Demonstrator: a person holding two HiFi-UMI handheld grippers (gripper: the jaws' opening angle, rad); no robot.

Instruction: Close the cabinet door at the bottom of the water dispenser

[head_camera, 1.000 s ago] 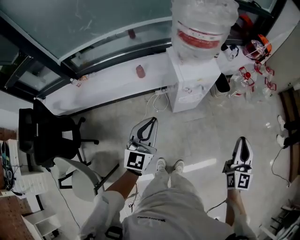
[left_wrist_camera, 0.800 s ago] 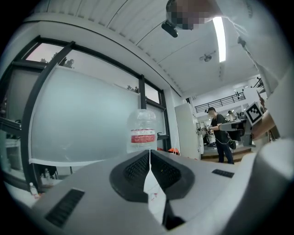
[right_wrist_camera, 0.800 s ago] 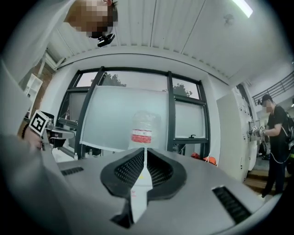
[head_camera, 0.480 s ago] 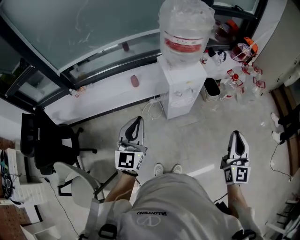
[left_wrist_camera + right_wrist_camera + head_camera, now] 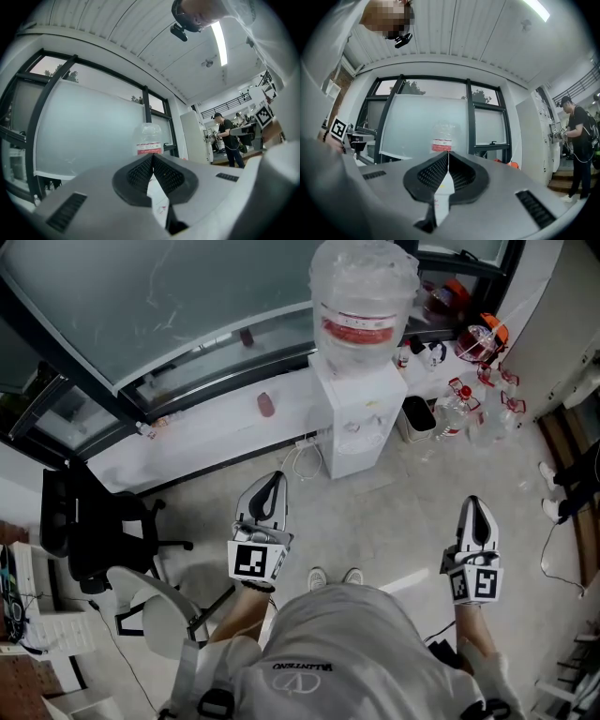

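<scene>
The white water dispenser (image 5: pixel 359 418) stands against the window ledge, with a big clear bottle (image 5: pixel 364 292) on top. Seen from above, its front face looks flat and no door sticks out at the bottom. My left gripper (image 5: pixel 274 478) hangs in the air in front of it and a little to its left, jaws shut on nothing. My right gripper (image 5: pixel 472 503) is held further right, also shut and empty. In the left gripper view the bottle (image 5: pixel 149 138) shows just above the shut left gripper (image 5: pixel 152 157). In the right gripper view the bottle (image 5: pixel 442 136) shows above the shut right gripper (image 5: pixel 448 153).
A black office chair (image 5: pixel 94 521) and a white chair (image 5: pixel 159 601) stand to the left. A black bin (image 5: pixel 417 413) and several empty bottles (image 5: pixel 469 409) lie right of the dispenser. A cable (image 5: pixel 305 460) loops on the floor. A person (image 5: pixel 227 140) stands far off.
Both grippers have risen and the dispenser now lies further from them in the head view. My shoes are now mostly hidden under my body.
</scene>
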